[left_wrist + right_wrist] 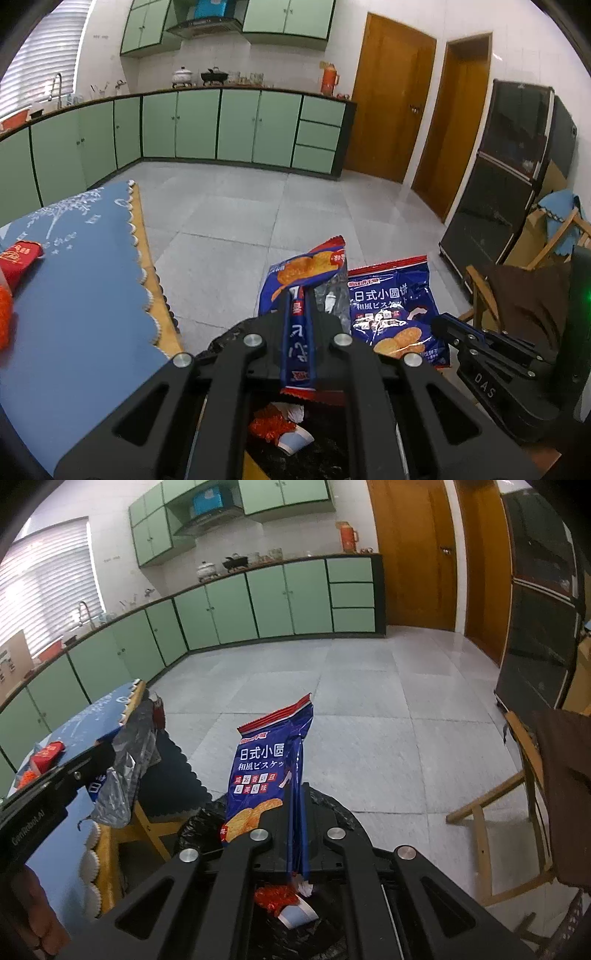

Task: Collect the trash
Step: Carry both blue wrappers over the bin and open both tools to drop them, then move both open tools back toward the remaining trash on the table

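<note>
My left gripper is shut on a blue biscuit wrapper and holds it upright over a black-lined trash bin. My right gripper is shut on a second blue biscuit bag, also above the bin. The second bag and the right gripper show at the right of the left wrist view. The left gripper with its silver-backed wrapper shows at the left of the right wrist view. Red crumpled trash and a paper cup lie in the bin.
A table with a blue scalloped cloth stands left of the bin, with a red packet and orange trash on it. A wooden chair stands at the right. Green kitchen cabinets and a black cabinet line the room.
</note>
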`<state>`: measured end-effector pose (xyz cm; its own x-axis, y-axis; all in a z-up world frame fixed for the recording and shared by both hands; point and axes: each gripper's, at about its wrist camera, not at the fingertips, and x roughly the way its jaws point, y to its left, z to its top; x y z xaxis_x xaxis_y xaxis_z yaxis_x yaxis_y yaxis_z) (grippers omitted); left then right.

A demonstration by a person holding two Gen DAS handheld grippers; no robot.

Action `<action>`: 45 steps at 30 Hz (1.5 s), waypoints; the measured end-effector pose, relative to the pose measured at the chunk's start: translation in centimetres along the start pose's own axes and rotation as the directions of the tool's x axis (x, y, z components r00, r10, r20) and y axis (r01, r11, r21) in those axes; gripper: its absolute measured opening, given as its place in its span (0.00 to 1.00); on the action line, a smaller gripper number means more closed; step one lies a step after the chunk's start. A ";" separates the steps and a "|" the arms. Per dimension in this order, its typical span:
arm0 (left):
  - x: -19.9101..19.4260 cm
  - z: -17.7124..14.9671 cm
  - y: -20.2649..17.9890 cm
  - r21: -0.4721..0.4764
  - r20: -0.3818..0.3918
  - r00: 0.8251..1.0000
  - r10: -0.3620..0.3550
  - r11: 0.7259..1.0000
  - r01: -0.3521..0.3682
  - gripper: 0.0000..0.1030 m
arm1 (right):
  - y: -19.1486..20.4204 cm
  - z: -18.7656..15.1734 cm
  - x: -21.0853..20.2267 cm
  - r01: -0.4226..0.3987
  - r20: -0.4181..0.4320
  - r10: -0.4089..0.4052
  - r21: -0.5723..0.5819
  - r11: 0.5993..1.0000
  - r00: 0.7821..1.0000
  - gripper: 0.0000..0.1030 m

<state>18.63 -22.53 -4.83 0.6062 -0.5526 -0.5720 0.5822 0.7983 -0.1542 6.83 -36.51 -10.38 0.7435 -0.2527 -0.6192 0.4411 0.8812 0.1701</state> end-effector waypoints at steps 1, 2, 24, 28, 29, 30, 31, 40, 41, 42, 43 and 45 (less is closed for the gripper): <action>0.3 -0.1 -0.1 0.003 -0.009 1.000 0.003 1.000 -0.003 0.10 | -0.2 -0.1 0.2 0.002 -0.004 -0.002 0.005 1.000 1.000 0.03; 0.5 0.0 0.0 0.006 -0.016 1.000 0.004 1.000 -0.004 0.14 | -0.3 -0.1 0.3 0.003 -0.008 -0.003 0.007 1.000 1.000 0.04; -5.6 1.2 4.7 -0.071 0.085 0.992 0.095 0.993 -0.090 0.47 | 2.5 0.5 -0.2 -0.021 0.029 0.022 -0.012 1.000 0.999 0.59; -8.9 0.6 8.5 -0.105 0.122 0.968 0.221 0.972 -0.209 0.51 | 5.5 0.7 -0.7 -0.076 0.054 0.079 -0.051 0.996 0.995 0.63; -9.6 0.4 9.3 -0.114 0.127 0.960 0.248 0.965 -0.234 0.51 | 6.4 0.7 -0.7 -0.091 0.058 0.095 -0.064 0.994 0.994 0.64; -10.5 0.2 10.6 -0.130 0.132 0.949 0.288 0.954 -0.271 0.51 | 7.7 0.8 -0.9 -0.112 0.065 0.118 -0.081 0.990 0.991 0.64; -11.3 0.0 11.9 -0.147 0.136 0.935 0.327 0.940 -0.307 0.51 | 8.7 0.8 -1.0 -0.128 0.072 0.134 -0.090 0.988 0.988 0.65; -17.0 -1.5 22.2 -0.278 0.076 0.821 0.566 0.803 -0.528 0.51 | 21.4 1.7 -1.1 -0.304 0.057 0.325 -0.231 0.924 0.944 0.66; -17.3 -1.9 23.2 -0.290 0.063 0.815 0.576 0.792 -0.538 0.51 | 22.9 1.7 -1.0 -0.320 0.050 0.341 -0.245 0.915 0.939 0.66; -17.7 -2.1 24.0 -0.298 0.054 0.808 0.586 0.782 -0.547 0.51 | 24.7 1.6 -0.8 -0.337 0.040 0.359 -0.263 0.904 0.932 0.66; -17.9 -2.3 24.7 -0.303 0.046 0.801 0.598 0.772 -0.559 0.51 | 25.8 1.4 -0.6 -0.348 0.033 0.371 -0.274 0.896 0.928 0.66; -18.1 -2.5 25.6 -0.300 0.039 0.791 0.611 0.762 -0.574 0.51 | 28.5 1.1 -0.3 -0.362 0.019 0.385 -0.300 0.883 0.923 0.65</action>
<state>21.21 8.46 -0.42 0.8562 0.0411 -0.5150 -0.0664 0.9973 -0.0308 19.76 -11.80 -4.51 0.8653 0.0987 -0.4914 -0.0308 0.9890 0.1444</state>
